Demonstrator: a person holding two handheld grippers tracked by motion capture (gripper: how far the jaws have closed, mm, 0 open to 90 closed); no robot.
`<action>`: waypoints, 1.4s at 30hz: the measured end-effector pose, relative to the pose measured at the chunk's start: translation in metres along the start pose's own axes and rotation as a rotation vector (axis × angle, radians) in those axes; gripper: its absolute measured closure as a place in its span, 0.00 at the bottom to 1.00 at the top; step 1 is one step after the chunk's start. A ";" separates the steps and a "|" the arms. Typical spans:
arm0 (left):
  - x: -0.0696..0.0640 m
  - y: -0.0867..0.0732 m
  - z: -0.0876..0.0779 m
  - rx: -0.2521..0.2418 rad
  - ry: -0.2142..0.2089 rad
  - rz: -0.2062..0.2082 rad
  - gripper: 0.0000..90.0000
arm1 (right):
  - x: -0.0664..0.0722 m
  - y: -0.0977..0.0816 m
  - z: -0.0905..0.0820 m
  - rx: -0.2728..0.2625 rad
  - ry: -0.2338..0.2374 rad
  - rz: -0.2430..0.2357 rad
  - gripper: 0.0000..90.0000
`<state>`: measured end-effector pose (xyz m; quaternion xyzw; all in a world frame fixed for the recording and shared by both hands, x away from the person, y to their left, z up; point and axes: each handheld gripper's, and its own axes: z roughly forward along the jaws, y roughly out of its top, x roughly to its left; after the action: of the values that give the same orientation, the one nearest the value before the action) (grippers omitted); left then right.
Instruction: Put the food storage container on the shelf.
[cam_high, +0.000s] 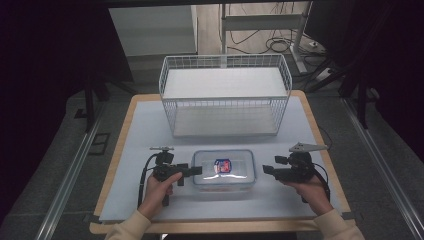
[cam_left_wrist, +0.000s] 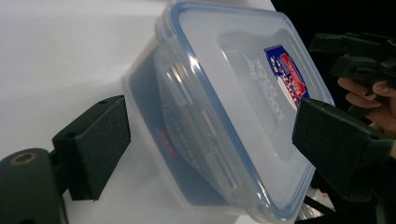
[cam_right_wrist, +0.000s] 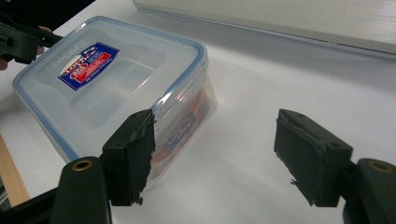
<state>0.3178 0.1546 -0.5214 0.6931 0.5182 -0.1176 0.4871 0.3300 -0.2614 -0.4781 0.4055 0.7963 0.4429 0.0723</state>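
left claw (cam_high: 192, 170) spread wide, nothing pinched. in the left gripper view the plastic container (cam_left_wrist: 224, 112) sits between the two pads, its short side facing in, neither pad pressing on it. high view puts the claw tip right at the container's left edge.

right claw (cam_high: 266, 170) also spread, nothing in it. in the right gripper view the container (cam_right_wrist: 112, 84) lies ahead and off to the left, one corner behind the left pad; the gap between the pads shows bare counter (cam_right_wrist: 243, 140). high view: small gap between this claw and the container's right edge.

container (cam_high: 223, 169) is clear with a blue-rimmed lid, red and blue label (cam_high: 223, 165) on top, lid on. it sits flat on the white-topped counter (cam_high: 145, 130), near the front edge, between both claws.

behind it, apart: white wire basket (cam_high: 225, 95) at the far side of the counter.
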 end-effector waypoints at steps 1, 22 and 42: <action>0.000 0.000 0.000 0.000 0.000 0.000 0.12 | 0.000 0.000 0.000 0.000 0.000 0.000 0.32; -0.007 -0.003 0.008 0.000 0.004 0.017 0.25 | 0.004 -0.002 0.003 0.019 0.000 -0.007 0.32; -0.005 -0.006 0.006 0.009 -0.019 -0.011 0.28 | 0.007 0.001 0.004 0.006 0.074 0.021 0.29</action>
<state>0.3125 0.1473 -0.5244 0.6915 0.5167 -0.1290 0.4881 0.3278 -0.2535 -0.4784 0.3976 0.7954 0.4559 0.0368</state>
